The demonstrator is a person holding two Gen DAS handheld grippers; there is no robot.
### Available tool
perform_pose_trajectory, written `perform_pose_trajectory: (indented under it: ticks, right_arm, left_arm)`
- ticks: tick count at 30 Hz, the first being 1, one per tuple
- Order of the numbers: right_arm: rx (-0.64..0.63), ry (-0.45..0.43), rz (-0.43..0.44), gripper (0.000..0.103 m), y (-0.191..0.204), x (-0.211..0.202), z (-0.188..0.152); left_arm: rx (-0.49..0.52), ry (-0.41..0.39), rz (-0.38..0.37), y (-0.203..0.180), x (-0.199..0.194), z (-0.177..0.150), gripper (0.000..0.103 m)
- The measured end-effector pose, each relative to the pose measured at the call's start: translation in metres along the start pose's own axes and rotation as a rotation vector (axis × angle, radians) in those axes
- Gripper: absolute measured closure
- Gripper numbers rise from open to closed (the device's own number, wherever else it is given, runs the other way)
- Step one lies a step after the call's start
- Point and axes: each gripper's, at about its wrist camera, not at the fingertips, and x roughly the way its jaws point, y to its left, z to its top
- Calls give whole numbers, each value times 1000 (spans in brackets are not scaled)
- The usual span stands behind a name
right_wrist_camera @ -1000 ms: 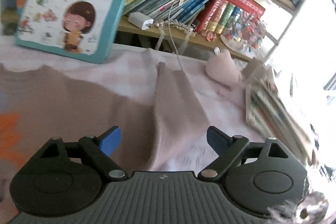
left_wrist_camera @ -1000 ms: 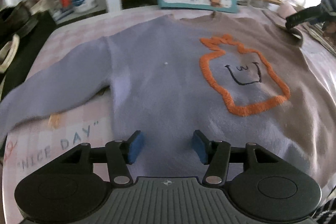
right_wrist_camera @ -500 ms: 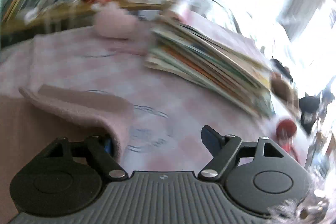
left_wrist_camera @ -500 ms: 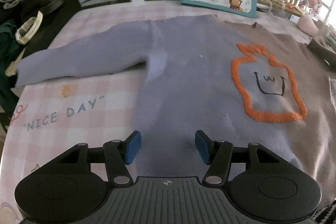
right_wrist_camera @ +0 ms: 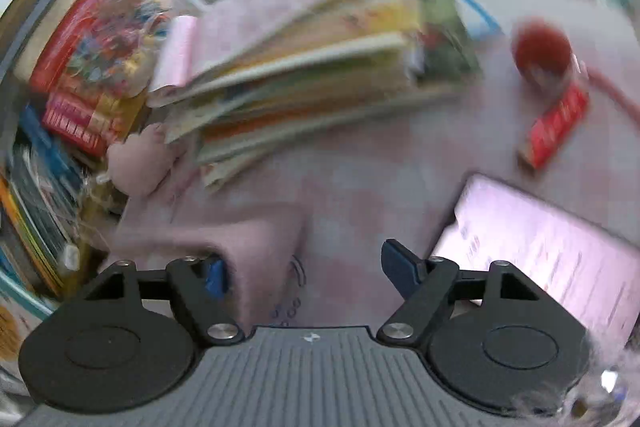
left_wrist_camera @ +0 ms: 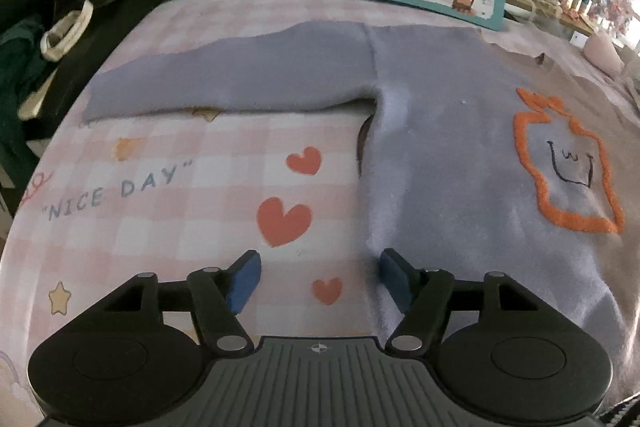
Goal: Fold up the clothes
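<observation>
sweater [left_wrist_camera: 460,163]: we see it flat on the checked cloth [left_wrist_camera: 192,187], sleeve [left_wrist_camera: 240,79] spread left.
left gripper [left_wrist_camera: 318,277]: jaws just opening, empty, sweater's hem edge at right finger.
right gripper [right_wrist_camera: 298,269]: gaping, closed slightly; sleeve end [right_wrist_camera: 256,247] at left pad, unpinched.

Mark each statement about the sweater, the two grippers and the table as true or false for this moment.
1. The sweater lies spread flat, unfolded. True.
2. The left gripper is clamped on the sweater's hem. False: it is open, nothing pinched.
3. The sweater's sleeve stretches sideways across the checked tablecloth. True.
4. The right gripper is shut. False: it is open, with the other sleeve's cuff by one pad.
5. A green outline decorates the sweater. False: orange.
</observation>
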Motion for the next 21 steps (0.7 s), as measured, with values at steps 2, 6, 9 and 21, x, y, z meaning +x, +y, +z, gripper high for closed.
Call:
perform_pose_trajectory:
  ticks: [2, 6, 9, 21]
  right_arm:
    - [-90, 7, -7, 26, 0, -5, -10]
    - [-368, -25, -89, 22, 15, -13, -32]
    - [-667, -54, -178, 22, 37, -10, -60]
    - [-859, 168, 65, 86, 44, -15, -169]
  left_arm:
    - [3, -32, -8, -5, -2, 5, 36]
    - [15, -63, -18, -16, 5, 27, 36]
    - [25, -70, -9, -23, 19, 47, 36]
    - [-24, -37, -54, -30, 55, 73, 99]
